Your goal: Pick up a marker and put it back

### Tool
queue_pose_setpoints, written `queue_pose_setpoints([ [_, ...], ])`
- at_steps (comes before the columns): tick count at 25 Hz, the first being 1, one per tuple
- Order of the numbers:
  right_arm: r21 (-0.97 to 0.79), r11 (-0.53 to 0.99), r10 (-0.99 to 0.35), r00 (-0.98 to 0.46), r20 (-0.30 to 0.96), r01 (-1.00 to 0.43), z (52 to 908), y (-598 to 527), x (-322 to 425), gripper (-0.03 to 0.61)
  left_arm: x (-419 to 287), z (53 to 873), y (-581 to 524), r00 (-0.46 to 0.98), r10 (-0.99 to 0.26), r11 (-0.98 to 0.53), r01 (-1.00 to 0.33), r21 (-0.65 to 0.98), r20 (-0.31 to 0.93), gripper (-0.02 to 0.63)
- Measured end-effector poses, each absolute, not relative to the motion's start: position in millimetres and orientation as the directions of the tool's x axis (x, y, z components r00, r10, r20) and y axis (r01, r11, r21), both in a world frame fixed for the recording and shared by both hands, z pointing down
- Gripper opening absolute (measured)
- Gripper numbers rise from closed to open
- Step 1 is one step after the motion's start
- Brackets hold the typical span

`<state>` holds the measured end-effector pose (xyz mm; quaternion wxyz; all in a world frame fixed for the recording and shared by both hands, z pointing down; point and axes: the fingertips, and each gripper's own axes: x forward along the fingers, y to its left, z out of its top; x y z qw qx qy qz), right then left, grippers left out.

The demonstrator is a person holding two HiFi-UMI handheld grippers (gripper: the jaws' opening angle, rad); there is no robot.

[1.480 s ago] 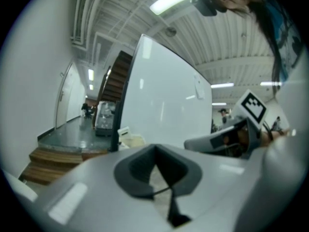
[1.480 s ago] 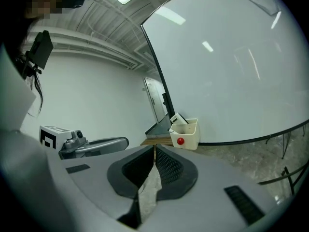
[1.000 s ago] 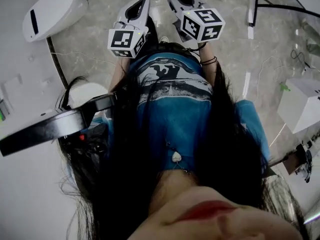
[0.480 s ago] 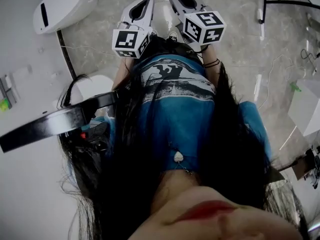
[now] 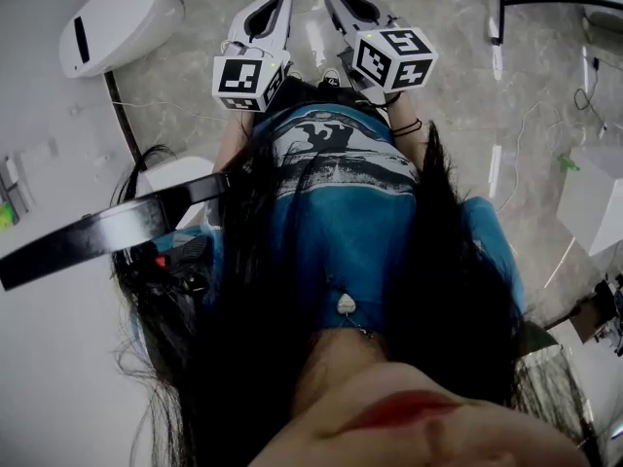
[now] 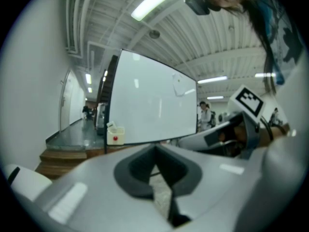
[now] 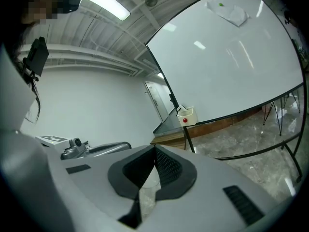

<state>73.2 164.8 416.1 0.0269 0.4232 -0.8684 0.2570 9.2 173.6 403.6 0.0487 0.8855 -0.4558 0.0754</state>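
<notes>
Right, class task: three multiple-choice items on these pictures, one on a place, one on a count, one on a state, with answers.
1. Where is the white box with the red dot? A at the lower left corner of the whiteboard; B on the floor; C between the jaws.
2. How many cubes with square markers show in the head view? A one; B two; C four.
3. The right gripper is: A wide open; B shut on a marker; C shut, empty.
1 A, at that corner; 2 B, one per gripper; 3 C, the pads meet, nothing between.
</notes>
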Motion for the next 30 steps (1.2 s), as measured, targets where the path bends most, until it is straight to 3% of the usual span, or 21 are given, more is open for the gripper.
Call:
queue_pose_setpoints([
  [20, -0.382, 0.518, -0.739, -0.625, 0.251, -0.765, 401, 151, 41, 0.012, -31, 393, 163, 0.563, -0.813, -0.566, -0.824, 0.025, 0.151, -0.006],
  [30, -0.371, 0.516, -0.743, -0.619, 0.253, -0.772, 398, 155, 57, 0.012, -16, 388, 166, 0.563, -0.814, -0.565, -0.825, 0.03, 0.144, -0.006],
])
